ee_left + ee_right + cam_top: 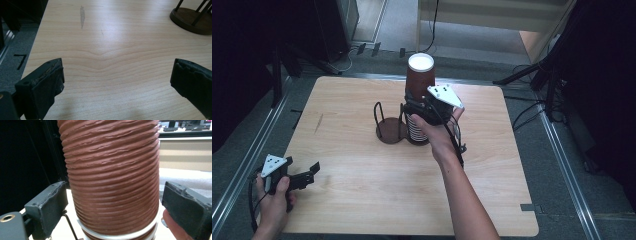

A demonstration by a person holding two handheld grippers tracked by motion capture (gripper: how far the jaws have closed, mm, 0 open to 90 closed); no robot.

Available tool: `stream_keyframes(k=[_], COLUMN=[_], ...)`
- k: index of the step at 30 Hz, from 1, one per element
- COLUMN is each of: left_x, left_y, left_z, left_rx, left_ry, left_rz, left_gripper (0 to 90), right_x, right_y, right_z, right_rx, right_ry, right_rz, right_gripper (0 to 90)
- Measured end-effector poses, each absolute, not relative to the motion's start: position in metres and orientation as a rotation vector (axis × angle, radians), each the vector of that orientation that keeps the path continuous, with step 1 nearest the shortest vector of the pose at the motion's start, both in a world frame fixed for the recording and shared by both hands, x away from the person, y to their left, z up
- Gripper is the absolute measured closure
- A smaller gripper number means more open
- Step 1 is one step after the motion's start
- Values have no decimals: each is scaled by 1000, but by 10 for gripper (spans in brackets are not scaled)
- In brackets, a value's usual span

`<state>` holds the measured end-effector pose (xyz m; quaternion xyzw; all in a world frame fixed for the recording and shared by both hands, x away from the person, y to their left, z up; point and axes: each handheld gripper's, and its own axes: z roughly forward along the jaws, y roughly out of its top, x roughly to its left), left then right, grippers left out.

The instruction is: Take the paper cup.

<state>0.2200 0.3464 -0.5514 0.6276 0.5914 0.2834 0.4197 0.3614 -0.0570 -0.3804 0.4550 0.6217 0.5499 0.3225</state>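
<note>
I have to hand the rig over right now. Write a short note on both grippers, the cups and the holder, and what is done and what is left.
Right gripper: open, jaws either side of the brown ribbed cup stack, not closed on it; whether the pads touch it, I cannot tell.
Left gripper: open, idle over the near left of the table.
The stack stands beside the dark wire cup holder, on its right in the high view; a white rim shows at the top cup.
Done: right gripper lined up on the stack.
Left, probably: close, lift cups off, set them in the holder.
</note>
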Motion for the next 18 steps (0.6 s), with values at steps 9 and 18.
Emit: stream_keyframes(k=[9, 18], left_x=[220, 220], left_y=[346, 346], left_z=[-551, -551], left_rx=[1573, 1572], left_ry=[1483, 1484], left_rz=[709, 707], left_gripper=[0, 0], right_x=[370, 376], right_y=[-51, -47], right_z=[-382, -382], right_rx=[1207, 1206], right_ry=[1627, 1607], right_rz=[1419, 1414], right_gripper=[55, 44])
